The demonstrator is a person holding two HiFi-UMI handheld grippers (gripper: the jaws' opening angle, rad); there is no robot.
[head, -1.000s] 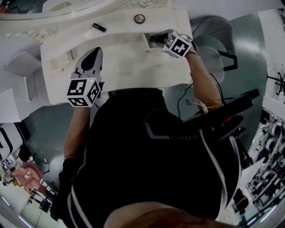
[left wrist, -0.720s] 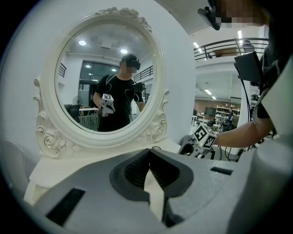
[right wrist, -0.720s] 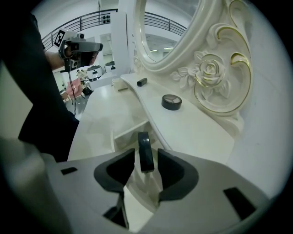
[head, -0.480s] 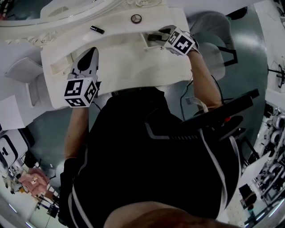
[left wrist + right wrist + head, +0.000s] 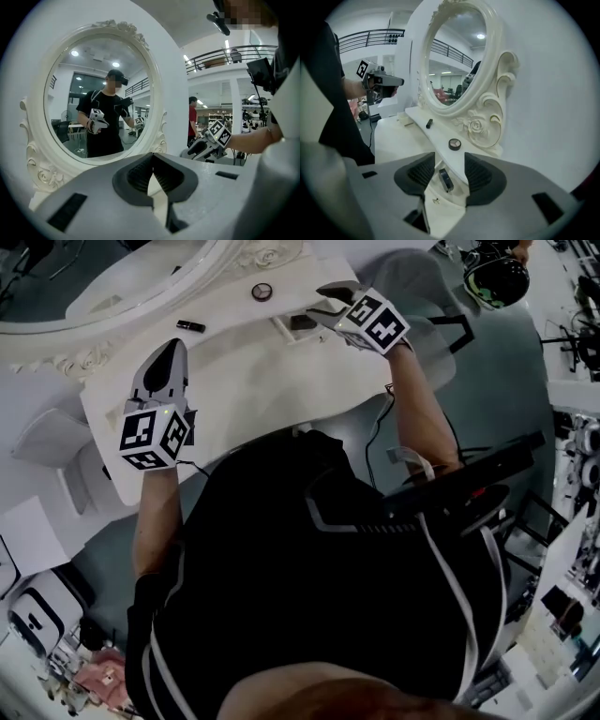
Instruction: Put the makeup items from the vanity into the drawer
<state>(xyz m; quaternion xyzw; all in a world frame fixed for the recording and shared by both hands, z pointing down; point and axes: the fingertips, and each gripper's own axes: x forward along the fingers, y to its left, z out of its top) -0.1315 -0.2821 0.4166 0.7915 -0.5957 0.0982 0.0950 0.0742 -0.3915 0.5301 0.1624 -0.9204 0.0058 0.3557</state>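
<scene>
A white vanity (image 5: 262, 381) carries a black lipstick tube (image 5: 191, 326) and a round compact (image 5: 262, 292) on its back shelf under the oval mirror (image 5: 101, 93). Its small right drawer (image 5: 284, 329) stands pulled out with a dark flat makeup case (image 5: 302, 322) inside. My right gripper (image 5: 323, 302) hovers just over that drawer, jaws wide open. The case (image 5: 446, 180) lies loose below the jaws and the pads do not touch it. The compact (image 5: 454, 144) and tube (image 5: 429, 123) sit beyond. My left gripper (image 5: 169, 348) hangs shut and empty over the left of the tabletop.
The carved mirror frame (image 5: 480, 124) rises close behind the shelf. A grey chair (image 5: 427, 296) stands at the vanity's right end. Cables run along the floor (image 5: 380, 442) under the tabletop edge. The mirror reflects a person holding both grippers.
The right gripper's jaws have spread apart and let go of the dark case, which now rests in the drawer. The gripper has drawn back slightly. The left gripper has hardly moved.
</scene>
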